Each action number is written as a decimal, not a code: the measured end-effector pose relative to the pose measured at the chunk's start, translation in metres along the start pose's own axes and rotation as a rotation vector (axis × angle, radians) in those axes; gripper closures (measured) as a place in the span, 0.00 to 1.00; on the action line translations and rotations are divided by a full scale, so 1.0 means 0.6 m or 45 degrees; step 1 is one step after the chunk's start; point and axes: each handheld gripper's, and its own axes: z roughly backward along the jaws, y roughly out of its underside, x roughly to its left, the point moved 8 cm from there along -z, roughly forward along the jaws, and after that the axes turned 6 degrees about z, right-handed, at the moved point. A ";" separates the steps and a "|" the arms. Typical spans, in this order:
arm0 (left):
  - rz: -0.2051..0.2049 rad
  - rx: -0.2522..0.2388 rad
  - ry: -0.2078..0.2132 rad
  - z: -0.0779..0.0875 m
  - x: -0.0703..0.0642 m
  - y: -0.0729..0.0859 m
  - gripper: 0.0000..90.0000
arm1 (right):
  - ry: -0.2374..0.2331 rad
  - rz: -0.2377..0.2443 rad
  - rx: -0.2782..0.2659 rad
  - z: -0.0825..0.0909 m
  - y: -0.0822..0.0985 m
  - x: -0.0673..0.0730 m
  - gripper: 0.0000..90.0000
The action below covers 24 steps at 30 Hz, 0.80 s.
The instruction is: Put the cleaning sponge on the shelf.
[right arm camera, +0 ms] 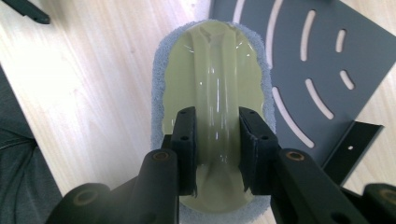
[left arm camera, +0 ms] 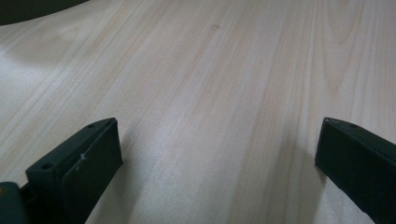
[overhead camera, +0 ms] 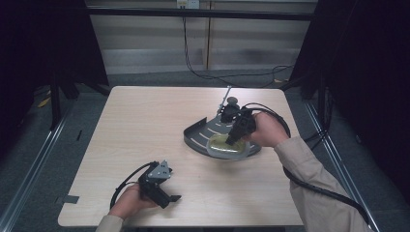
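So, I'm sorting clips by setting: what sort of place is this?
Probably a lab recording rig, not a home: a bare wooden table inside dark curtains, a black frame bar overhead, and cables on the floor.

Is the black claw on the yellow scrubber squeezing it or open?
Squeezing. In the right gripper view the right gripper has both black fingers pressed against the raised handle of the yellow scrubber, one on each side.

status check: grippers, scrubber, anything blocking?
Right gripper shut on scrubber handle, partly over grey slotted plate. Left gripper open, on table. Nothing blocking.
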 end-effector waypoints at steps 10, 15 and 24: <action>0.000 -0.001 0.003 0.000 0.000 0.000 0.00 | 0.010 -0.062 -0.002 -0.009 0.009 -0.026 0.78; 0.000 0.001 0.002 0.000 0.000 0.000 0.00 | 0.032 -0.109 -0.002 -0.011 0.015 -0.042 0.78; -0.001 0.002 -0.001 0.000 0.000 0.000 0.00 | 0.054 -0.143 -0.017 -0.008 0.022 -0.060 0.78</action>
